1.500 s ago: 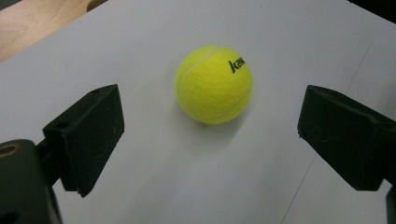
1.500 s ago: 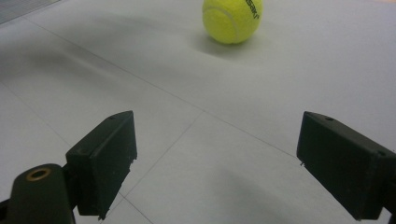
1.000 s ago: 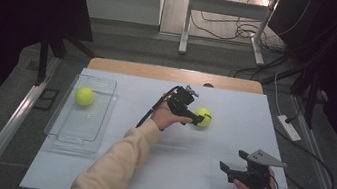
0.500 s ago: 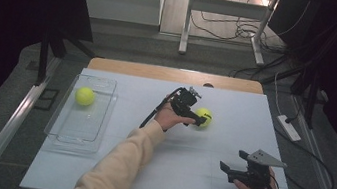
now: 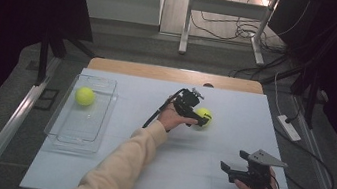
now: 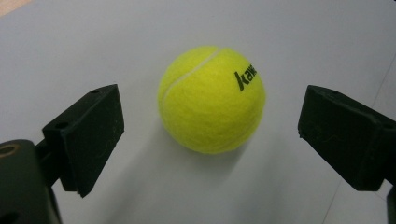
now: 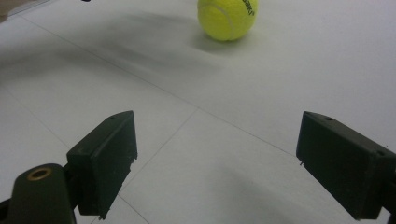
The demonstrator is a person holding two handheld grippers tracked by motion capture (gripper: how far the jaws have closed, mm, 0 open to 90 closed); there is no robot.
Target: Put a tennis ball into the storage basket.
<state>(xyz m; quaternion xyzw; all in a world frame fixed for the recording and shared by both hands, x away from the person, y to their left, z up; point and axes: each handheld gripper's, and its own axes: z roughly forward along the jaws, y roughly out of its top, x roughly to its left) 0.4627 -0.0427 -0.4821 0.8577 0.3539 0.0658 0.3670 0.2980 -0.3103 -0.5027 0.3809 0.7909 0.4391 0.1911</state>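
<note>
Right now my left gripper is spread wide around the tennis ball, which sits on the white counter between the jaws, touching neither. My right gripper hangs released over bare counter, well apart. Another ball lies in the clear tray.

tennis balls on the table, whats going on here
A person holds a gripper in each hand at a white table. The left gripper is lined up on a tennis ball lying near the table's middle; its jaws stand open either side of the ball, not touching it. A second tennis ball lies in a clear tray at the left. The right gripper waits with open jaws near the front right, holding nothing.
</note>
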